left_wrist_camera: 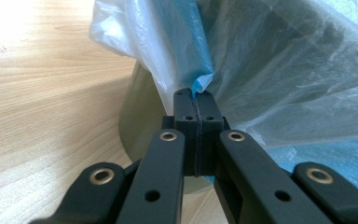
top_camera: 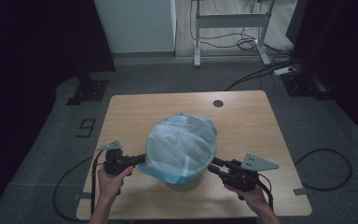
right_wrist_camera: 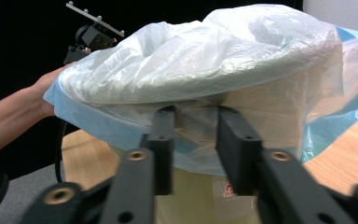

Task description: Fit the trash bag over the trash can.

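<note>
A: Bin liner (top_camera: 182, 142), a thin bluish-white plastic bag, is draped over the mouth of a pale bin (top_camera: 186, 181) that stands near the front edge of the wooden bench (top_camera: 135, 107), about midway between its left and right corners. The bag bulges above the rim and its blue hem hangs down around the outside.

B: What is on the left?

A: The left tool (left_wrist_camera: 196, 100), held in a person's hand, meets the bin's left side. In the left gripper view its jaws are pressed together with a fold of the liner's blue edge pinched between them.

B: And on the right?

A: The right tool (right_wrist_camera: 196, 123) points at the bin's right side. Its jaws stand at a narrow gap, and in the right gripper view the hanging hem lies across their tips. I cannot tell whether the pads press on the plastic yet; they look just short of a grip.

B: Which step would you say this is?

A: I judge it to be fitting the liner: one side is already held, and the other side is being taken hold of.

B: What does the next move call for?

A: Probably closing the right tool on the hem, then drawing both sides down evenly over the rim. The film is thin, so a hard pull could tear it or tip the light bin.
</note>
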Demonstrator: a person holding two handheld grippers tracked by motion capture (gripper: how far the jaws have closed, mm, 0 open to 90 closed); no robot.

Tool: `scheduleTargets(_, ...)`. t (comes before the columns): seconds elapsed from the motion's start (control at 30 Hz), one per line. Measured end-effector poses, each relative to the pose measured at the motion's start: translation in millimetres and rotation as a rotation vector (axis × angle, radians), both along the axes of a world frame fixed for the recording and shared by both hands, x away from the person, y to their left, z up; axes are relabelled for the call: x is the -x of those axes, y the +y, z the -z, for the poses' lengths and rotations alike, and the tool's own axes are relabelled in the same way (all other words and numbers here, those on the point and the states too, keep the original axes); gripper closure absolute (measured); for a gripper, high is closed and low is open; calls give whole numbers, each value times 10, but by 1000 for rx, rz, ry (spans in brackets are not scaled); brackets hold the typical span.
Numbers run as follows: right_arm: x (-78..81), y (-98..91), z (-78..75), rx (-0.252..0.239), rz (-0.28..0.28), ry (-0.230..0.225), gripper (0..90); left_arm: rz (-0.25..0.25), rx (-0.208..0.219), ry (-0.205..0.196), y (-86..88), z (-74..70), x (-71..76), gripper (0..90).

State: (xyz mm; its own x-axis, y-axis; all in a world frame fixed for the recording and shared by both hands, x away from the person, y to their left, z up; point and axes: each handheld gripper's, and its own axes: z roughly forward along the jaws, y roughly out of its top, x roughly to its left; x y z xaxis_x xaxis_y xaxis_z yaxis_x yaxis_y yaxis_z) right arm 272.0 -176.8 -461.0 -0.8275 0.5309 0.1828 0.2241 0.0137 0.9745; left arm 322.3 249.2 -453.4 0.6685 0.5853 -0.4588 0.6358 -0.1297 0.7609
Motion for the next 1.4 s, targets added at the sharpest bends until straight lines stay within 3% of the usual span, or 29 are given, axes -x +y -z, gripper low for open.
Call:
scheduleTargets(0.23, 10, 13, 42, 7, -2, -9, 893, 4, -6, 3, -9, 14, -2, 900)
scheduleTargets(0.5, -13, 27, 179, 14, -8, 24, 896, -5, -35, 20, 16, 74, 8, 900)
scheduleTargets(0.73, -26, 46, 317, 39, -11, 53, 895, -2, -87, 47, -14, 123, -24, 900)
scheduleTargets(0.87, 32, 45, 281, 26, -4, 35, 892, 4, -117, 65, -49, 171, -36, 900)
scheduleTargets(0.93, 60, 39, 254, 20, -3, 32, 836, 5, -130, 79, -58, 211, -40, 900)
scheduleTargets(1.07, 103, 15, 241, 17, -1, 33, 815, 4, -143, 105, -44, 294, -49, 900)
scheduleTargets(1.4, 120, -20, 284, 18, 1, 44, 797, -1, -182, 109, -57, 357, -77, 900)
